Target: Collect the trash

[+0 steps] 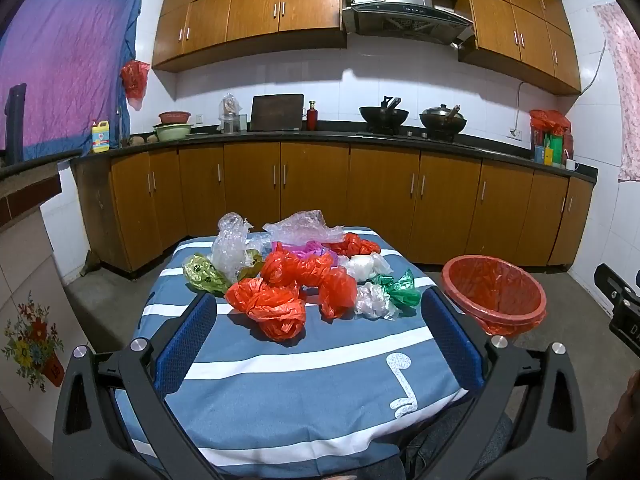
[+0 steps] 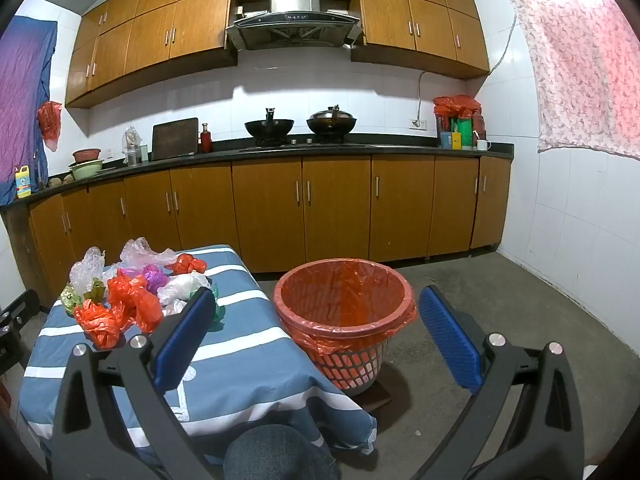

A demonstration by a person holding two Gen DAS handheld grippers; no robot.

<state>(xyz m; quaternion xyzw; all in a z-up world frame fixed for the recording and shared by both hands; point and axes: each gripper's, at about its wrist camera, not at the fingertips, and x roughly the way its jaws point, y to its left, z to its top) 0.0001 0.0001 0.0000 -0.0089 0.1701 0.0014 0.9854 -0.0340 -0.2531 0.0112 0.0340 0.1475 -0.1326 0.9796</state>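
Here I hold the left tool (image 1: 318, 316) spread wide and empty above the striped tabletop (image 1: 304, 376), aimed at the heap of crumpled plastic bags (image 1: 296, 276) at twelve o'clock. At two o'clock of the heap the red-lined trash basket (image 1: 494, 294) stands on the floor just beside the tabletop. My right tool (image 2: 316, 320) is also spread, empty, facing the basket's mouth.

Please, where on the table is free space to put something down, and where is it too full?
The near half of the table is bare, from the closest orange bag to the front edge. The strip along the right edge, beside the basket, is bare too. The far half is crowded with crumpled plastic bags, packed close together.
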